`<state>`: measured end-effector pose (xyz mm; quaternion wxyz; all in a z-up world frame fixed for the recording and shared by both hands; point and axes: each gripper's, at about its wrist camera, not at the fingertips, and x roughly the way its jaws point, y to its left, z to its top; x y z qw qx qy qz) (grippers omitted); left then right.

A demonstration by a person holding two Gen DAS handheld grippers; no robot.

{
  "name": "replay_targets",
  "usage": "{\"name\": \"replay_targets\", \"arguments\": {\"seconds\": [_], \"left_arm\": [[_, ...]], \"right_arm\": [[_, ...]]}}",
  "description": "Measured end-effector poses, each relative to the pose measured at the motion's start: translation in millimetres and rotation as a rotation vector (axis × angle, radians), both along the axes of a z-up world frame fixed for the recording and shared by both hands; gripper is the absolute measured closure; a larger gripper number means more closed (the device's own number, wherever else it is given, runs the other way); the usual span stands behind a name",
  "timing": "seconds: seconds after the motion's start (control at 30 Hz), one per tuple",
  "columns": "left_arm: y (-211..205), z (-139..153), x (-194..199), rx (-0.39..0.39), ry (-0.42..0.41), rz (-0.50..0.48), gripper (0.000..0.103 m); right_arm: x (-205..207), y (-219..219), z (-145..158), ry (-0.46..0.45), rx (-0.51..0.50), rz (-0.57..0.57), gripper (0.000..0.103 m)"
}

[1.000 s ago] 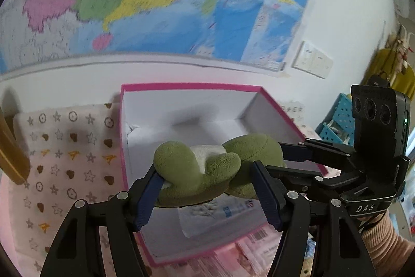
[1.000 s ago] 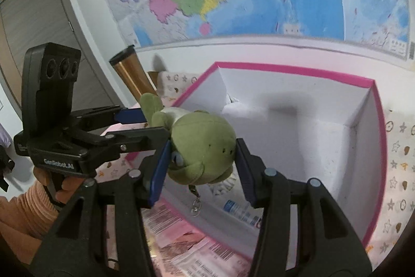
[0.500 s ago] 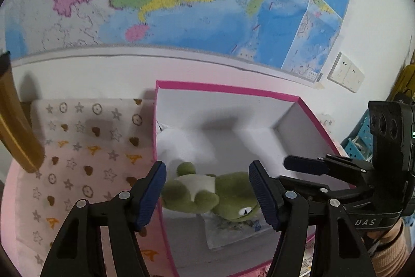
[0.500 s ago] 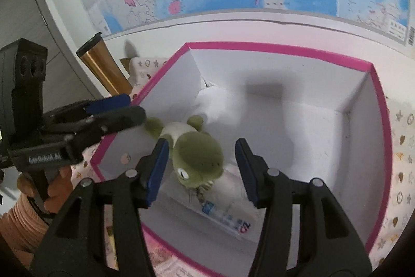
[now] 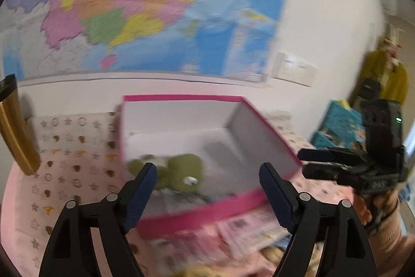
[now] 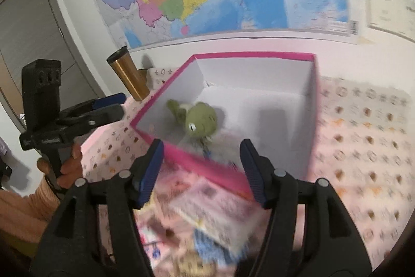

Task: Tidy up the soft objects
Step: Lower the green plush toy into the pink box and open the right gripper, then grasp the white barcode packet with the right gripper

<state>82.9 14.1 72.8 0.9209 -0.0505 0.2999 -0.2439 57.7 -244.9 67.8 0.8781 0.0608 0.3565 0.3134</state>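
Both hand-held grippers gape apart from frog plush inside box.

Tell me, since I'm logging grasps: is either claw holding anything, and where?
Nothing is held. Left claw and right claw are open; the frog plush lies in the pink box.

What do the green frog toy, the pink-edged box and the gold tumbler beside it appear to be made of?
Frog toy: plush fabric with soft stuffing, judging by its fuzzy matte surface and rounded shape. Box: likely cardboard, with thin flat walls, a matte white inside and a pink rim. Tumbler: probably metal, given its shiny gold sheen; the dark lid looks like plastic, though blur leaves that open.
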Motion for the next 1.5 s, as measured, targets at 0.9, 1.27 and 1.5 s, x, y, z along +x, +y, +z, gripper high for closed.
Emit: {"name": "replay_targets", "arguments": {"seconds": [0.9,1.27,1.5], "left_arm": [[-82.5,-88.1,-55.3,0.078,0.278,-0.250,0.021],[-44.6,-95.0,-22.8,0.063,0.313,-0.157,0.021],[-62.5,-110.9,-13.3,0.086,0.349,-0.210,0.021]], "right_arm": [[-78.9,-40.3,-75.2,0.157,0.003,-0.054,0.040],[-9.5,-20.3,-122.9,0.371,0.006,-0.034,0.040],[1.6,-15.5,-126.1,0.386,0.065,-0.018,0.045]]}}
